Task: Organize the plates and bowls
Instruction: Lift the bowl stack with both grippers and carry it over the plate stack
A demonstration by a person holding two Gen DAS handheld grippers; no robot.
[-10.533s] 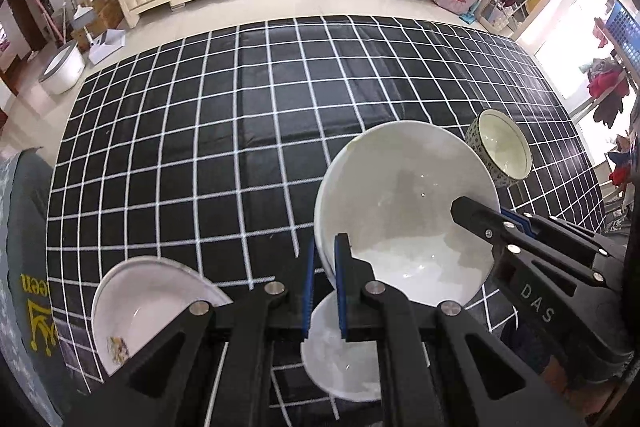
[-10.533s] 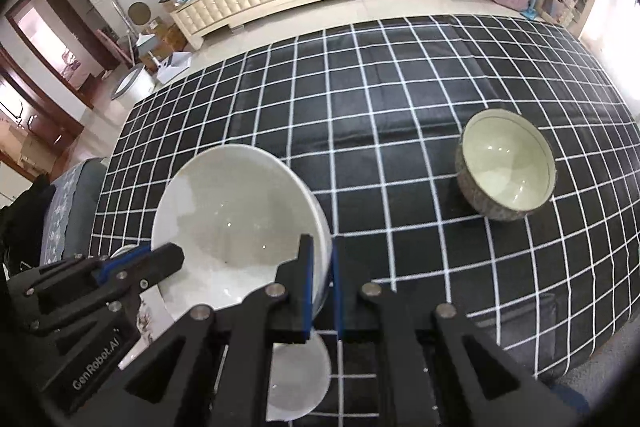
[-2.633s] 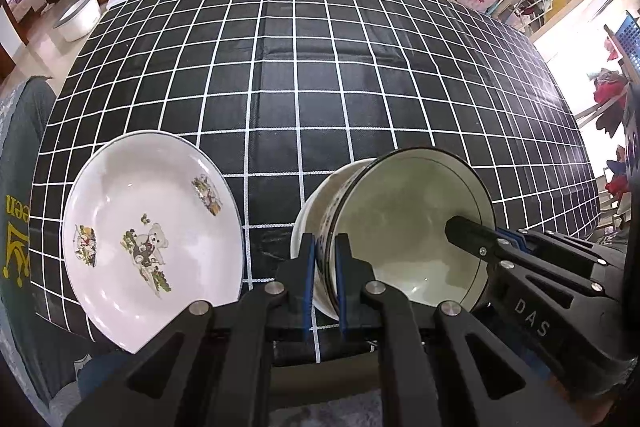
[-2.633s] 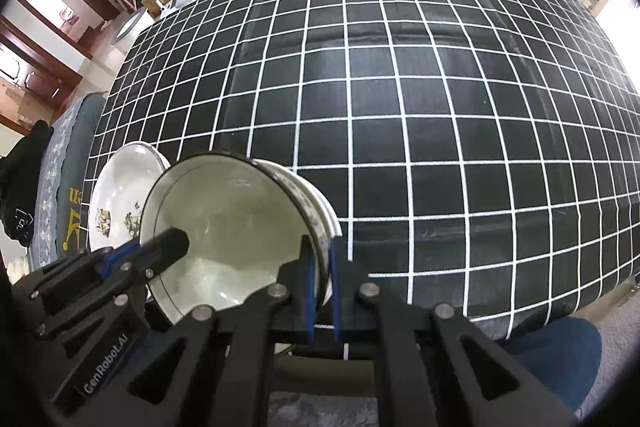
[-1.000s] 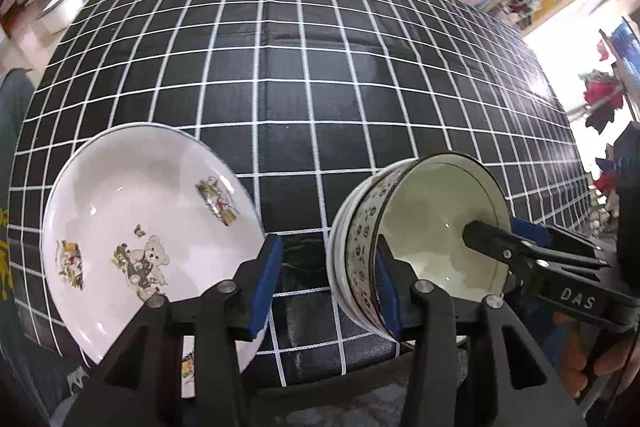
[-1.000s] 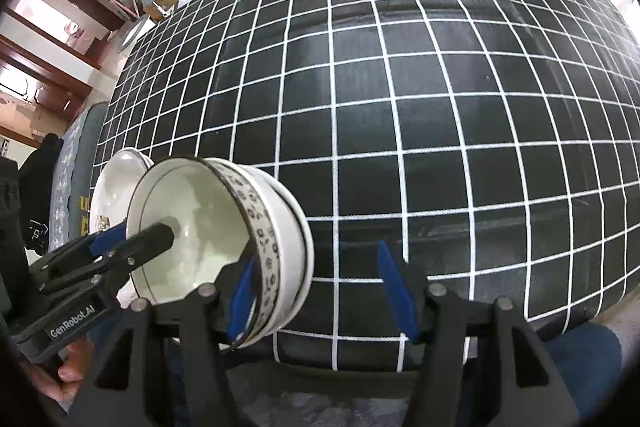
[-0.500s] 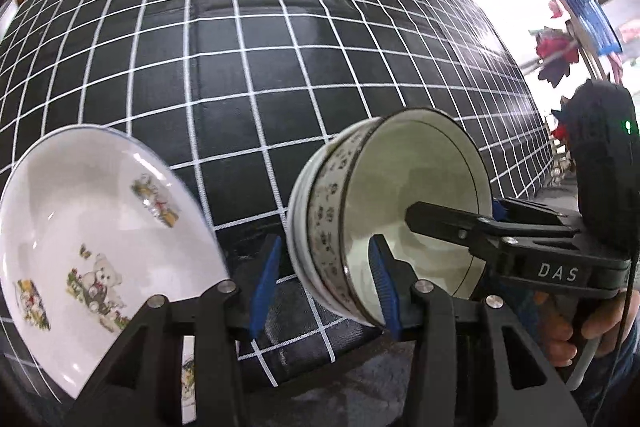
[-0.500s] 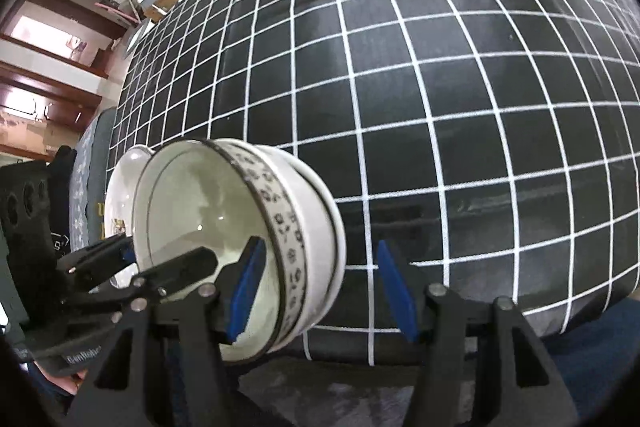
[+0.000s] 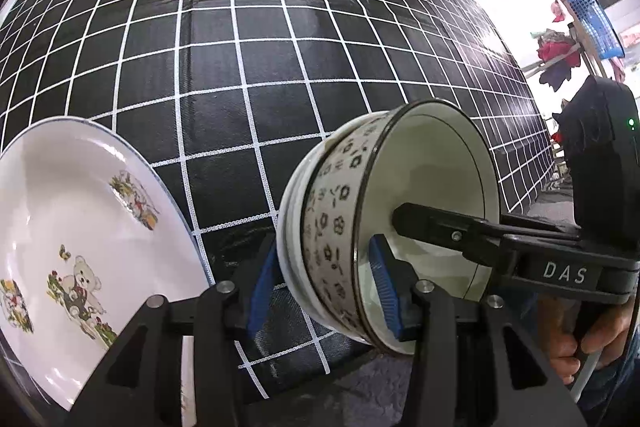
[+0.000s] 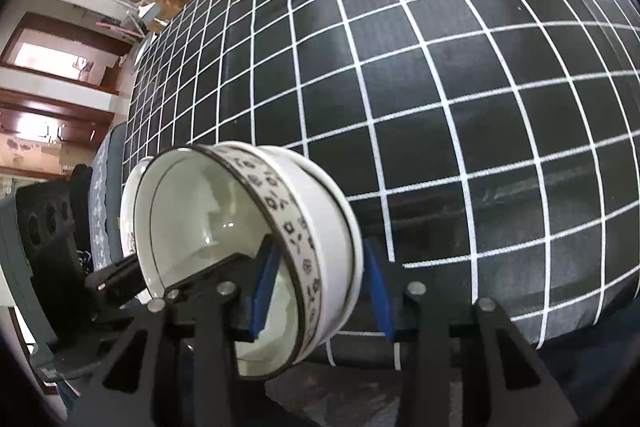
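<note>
Nested bowls: a flower-patterned bowl point(image 9: 340, 227) seated in a plain white bowl point(image 9: 290, 227), at lower centre of both views on the grid-cloth worktop point(image 9: 240, 67). Left claw point(image 9: 320, 291) and right claw point(image 10: 318, 293), both spread open, straddle opposite rims without gripping. The teddy-bear plate point(image 9: 80, 247) lies lower left, just beside the left claw, the nearer one.

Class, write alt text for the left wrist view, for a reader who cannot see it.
Nested bowls sit between the open left gripper's blue pads on a black grid tablecloth. The right gripper reaches in from the right; a teddy-bear plate lies left.
</note>
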